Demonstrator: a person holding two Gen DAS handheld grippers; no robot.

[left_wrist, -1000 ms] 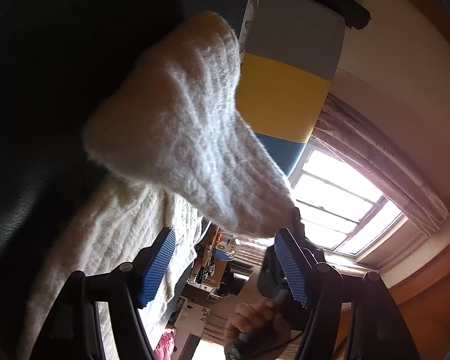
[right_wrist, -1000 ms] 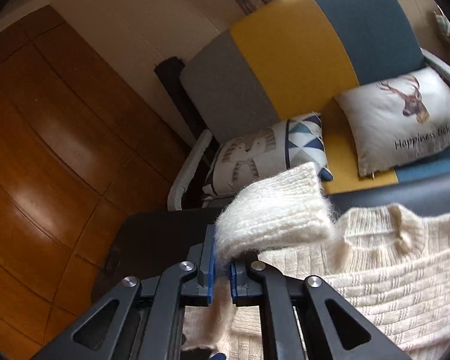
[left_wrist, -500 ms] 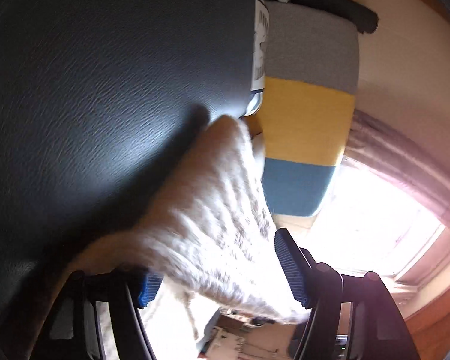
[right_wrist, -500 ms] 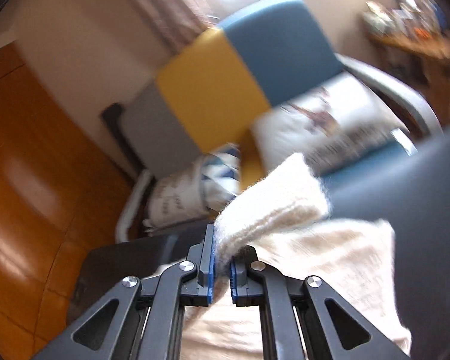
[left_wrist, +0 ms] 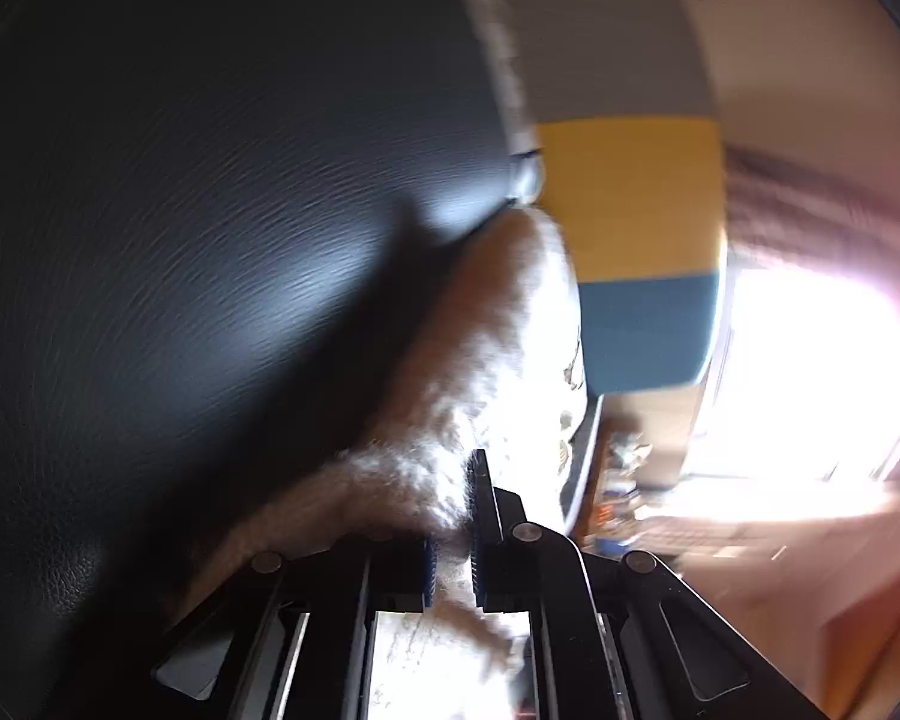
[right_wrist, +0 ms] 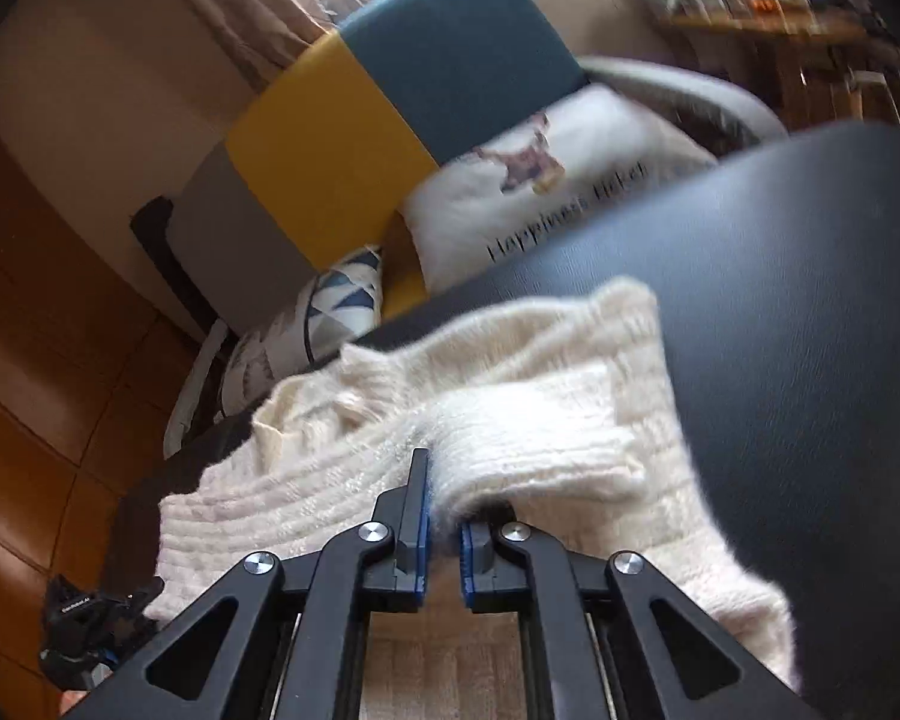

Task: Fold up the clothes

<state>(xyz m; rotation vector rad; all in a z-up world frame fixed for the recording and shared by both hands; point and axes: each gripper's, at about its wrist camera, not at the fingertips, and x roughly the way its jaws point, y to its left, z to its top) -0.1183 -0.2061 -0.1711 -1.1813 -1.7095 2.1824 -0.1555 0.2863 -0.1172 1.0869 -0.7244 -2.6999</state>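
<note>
Folding a sleeve over the sweater [right_wrist: 540, 420], by the look of it: cream knit spread on the dark tabletop [right_wrist: 810, 330], sofa [right_wrist: 390, 138] and pillow [right_wrist: 558, 192] just beyond. Right hand-held gripper [right_wrist: 444, 540] clamped on a thick fold of knit, held low above the body of the garment. Left hand-held gripper [left_wrist: 450, 546] likewise pinched together on a fuzzy edge of sweater [left_wrist: 480, 372], blurred against the tabletop [left_wrist: 210, 240]. Next, probably: carrying both pinched edges across, laying them flat on the knit, then letting go. Needed: even tension between both grips, no bunching under the fold.
</note>
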